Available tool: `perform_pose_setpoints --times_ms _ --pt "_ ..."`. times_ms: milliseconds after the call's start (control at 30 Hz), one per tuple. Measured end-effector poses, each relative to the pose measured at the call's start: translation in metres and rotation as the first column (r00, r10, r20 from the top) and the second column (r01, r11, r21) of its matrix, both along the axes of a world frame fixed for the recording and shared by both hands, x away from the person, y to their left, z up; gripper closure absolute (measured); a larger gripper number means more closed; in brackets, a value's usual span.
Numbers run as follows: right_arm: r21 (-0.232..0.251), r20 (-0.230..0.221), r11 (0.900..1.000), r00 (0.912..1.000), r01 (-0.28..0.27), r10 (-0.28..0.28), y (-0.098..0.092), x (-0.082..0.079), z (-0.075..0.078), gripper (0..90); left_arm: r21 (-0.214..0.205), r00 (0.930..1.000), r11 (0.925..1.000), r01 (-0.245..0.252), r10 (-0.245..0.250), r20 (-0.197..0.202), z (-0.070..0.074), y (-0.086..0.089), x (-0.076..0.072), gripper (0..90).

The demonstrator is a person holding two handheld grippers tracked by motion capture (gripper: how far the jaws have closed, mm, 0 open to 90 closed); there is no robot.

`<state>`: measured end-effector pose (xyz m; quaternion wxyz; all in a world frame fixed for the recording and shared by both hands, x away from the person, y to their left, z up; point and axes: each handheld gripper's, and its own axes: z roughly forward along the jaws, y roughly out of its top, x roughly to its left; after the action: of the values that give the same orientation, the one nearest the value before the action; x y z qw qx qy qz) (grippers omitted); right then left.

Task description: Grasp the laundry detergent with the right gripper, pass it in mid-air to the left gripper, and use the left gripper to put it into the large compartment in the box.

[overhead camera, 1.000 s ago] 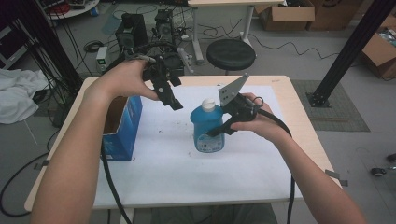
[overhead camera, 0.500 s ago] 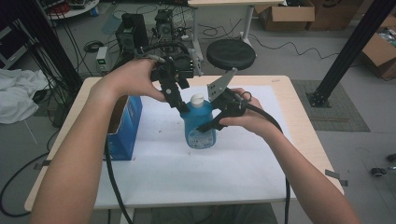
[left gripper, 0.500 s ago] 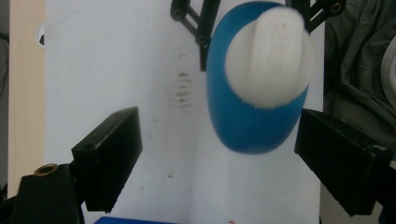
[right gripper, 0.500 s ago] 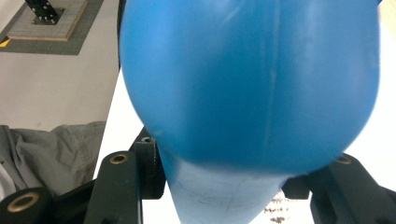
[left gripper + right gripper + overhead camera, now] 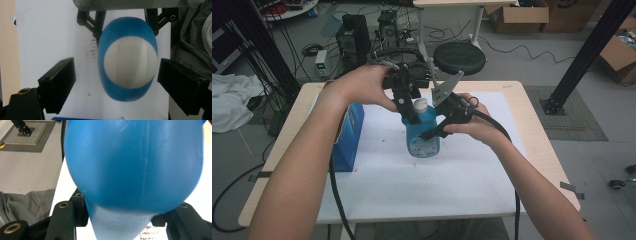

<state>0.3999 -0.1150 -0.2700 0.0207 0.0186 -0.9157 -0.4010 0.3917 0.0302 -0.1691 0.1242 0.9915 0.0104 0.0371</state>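
Wooden table (image 5: pixel 539 135); white sheet (image 5: pixel 422 185) over top; blue box (image 5: pixel 348 137) standing at left.

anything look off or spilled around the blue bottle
Nothing stands out. The blue bottle stands upright in the right gripper, its white cap on, no liquid on the white mat. The left gripper has open jaws either side of the cap.

bottle (image 5: pixel 135 167) blurred, cropped — label (image 5: pixel 422 146) illegible

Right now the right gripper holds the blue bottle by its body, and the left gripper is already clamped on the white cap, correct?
Not quite. In the left gripper view the left gripper stands open around the white cap, its jaws clear of it. The right gripper does hold the blue bottle.
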Motion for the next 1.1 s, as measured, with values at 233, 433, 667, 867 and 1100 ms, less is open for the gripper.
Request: perform_pose_setpoints --times_ms 233,433,667,867,1100 --pt "0.016 0.001 0.9999 1.0000 0.000 0.000 -0.001 0.000 0.003 46.5 0.010 0.9999 0.9999 -0.006 0.006 -0.009 -0.003 -0.007 -0.001 15.6" --pt "0.023 0.002 0.9997 1.0000 0.000 0.000 -0.002 -0.001 0.004 46.5 0.016 0.9999 0.9998 -0.010 0.010 -0.008 -0.005 -0.010 -0.001 15.8" --pt "0.026 0.004 0.9996 1.0000 0.005 -0.005 -0.003 -0.002 0.006 46.5 0.017 0.9998 0.9997 -0.017 0.017 -0.014 -0.007 -0.012 -0.002 16.2" --pt "0.034 0.000 0.9994 1.0000 0.006 -0.006 -0.004 -0.002 0.006 46.5 0.002 0.9996 0.9998 -0.021 0.021 -0.018 -0.008 -0.014 -0.002 18.0" --pt "0.031 -0.002 0.9995 1.0000 0.009 -0.009 -0.004 -0.003 0.006 46.5 0.005 0.9996 0.9997 -0.026 0.026 -0.014 -0.010 -0.016 -0.002 21.0"
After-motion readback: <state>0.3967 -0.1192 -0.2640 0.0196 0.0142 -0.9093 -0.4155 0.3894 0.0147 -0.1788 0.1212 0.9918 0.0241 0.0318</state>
